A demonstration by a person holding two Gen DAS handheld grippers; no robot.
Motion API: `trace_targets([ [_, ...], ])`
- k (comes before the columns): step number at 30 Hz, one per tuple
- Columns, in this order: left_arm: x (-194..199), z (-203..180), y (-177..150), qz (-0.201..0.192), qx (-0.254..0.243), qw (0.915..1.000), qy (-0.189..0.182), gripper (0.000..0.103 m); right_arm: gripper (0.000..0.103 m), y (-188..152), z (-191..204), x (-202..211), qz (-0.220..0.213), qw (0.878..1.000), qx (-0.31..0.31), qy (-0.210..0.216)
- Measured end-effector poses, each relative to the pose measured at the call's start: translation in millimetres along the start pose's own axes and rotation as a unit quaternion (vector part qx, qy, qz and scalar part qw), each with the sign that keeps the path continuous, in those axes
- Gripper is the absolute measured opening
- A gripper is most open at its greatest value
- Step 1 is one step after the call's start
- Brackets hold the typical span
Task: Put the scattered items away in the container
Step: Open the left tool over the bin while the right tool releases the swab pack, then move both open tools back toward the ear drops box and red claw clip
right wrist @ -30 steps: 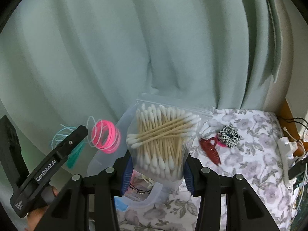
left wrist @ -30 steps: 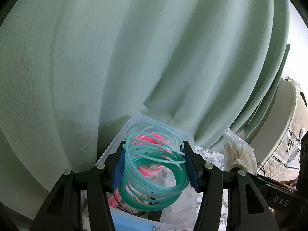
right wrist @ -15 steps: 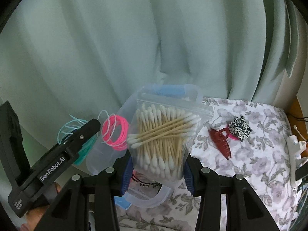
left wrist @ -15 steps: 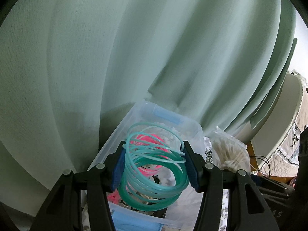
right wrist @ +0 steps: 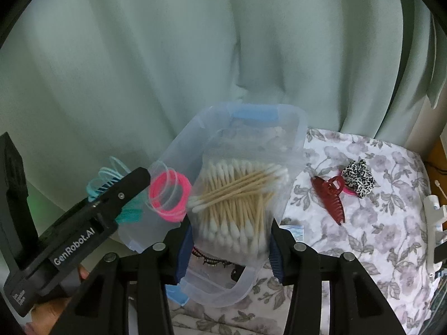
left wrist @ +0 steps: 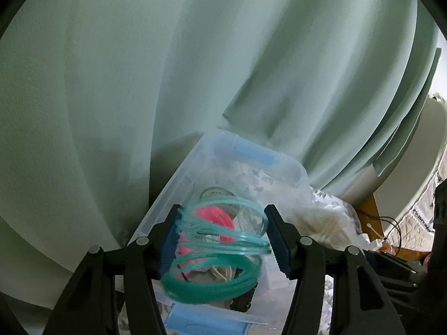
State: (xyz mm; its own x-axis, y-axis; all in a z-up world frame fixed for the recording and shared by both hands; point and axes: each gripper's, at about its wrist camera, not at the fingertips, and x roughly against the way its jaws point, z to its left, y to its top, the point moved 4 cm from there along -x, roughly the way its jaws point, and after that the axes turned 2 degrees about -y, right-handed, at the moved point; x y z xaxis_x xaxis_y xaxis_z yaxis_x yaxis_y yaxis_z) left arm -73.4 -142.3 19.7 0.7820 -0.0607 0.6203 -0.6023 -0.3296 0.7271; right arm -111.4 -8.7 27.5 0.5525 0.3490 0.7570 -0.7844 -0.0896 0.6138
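My left gripper (left wrist: 223,240) is shut on a bundle of teal, pink and clear plastic bangles (left wrist: 215,259), held above the left side of the clear plastic container (left wrist: 245,153). In the right wrist view the bangles (right wrist: 167,195) hang over the container's left wall (right wrist: 178,145). My right gripper (right wrist: 229,248) is shut on a clear bag of cotton swabs (right wrist: 237,198), held over the container's opening. The container has blue handles and holds several small items.
A red hair claw clip (right wrist: 329,198) and a leopard-print scrunchie (right wrist: 357,176) lie on the floral cloth (right wrist: 377,237) right of the container. A green curtain (right wrist: 195,42) hangs behind. White cables and a plug (right wrist: 433,215) sit at the far right.
Both grippers have come down and forward toward the container, which now shows larger and more fully in both views. Both still hold their items.
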Motion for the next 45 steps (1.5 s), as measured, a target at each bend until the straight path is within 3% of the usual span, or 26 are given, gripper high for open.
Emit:
trace_targets([
  [2, 0, -1, 0, 0.001, -0.001, 1.0000, -0.001, 0.064, 0.058, 1, 0, 0, -0.001, 1.000, -0.002, -0.001],
  [5, -1, -2, 0, 0.001, -0.002, 1.0000, -0.002, 0.067, 0.059, 1, -2, 2, -0.007, 1.000, -0.001, 0.001],
  [28, 5, -27, -1, 0.000, -0.031, 0.9995, 0.001, 0.068, 0.060, 0, -17, 15, -0.017, 1.000, -0.019, 0.003],
  [45, 25, -85, -3, -0.015, -0.089, 0.9959, 0.009, 0.068, 0.060, -3, -56, 58, -0.056, 0.997, -0.058, 0.015],
])
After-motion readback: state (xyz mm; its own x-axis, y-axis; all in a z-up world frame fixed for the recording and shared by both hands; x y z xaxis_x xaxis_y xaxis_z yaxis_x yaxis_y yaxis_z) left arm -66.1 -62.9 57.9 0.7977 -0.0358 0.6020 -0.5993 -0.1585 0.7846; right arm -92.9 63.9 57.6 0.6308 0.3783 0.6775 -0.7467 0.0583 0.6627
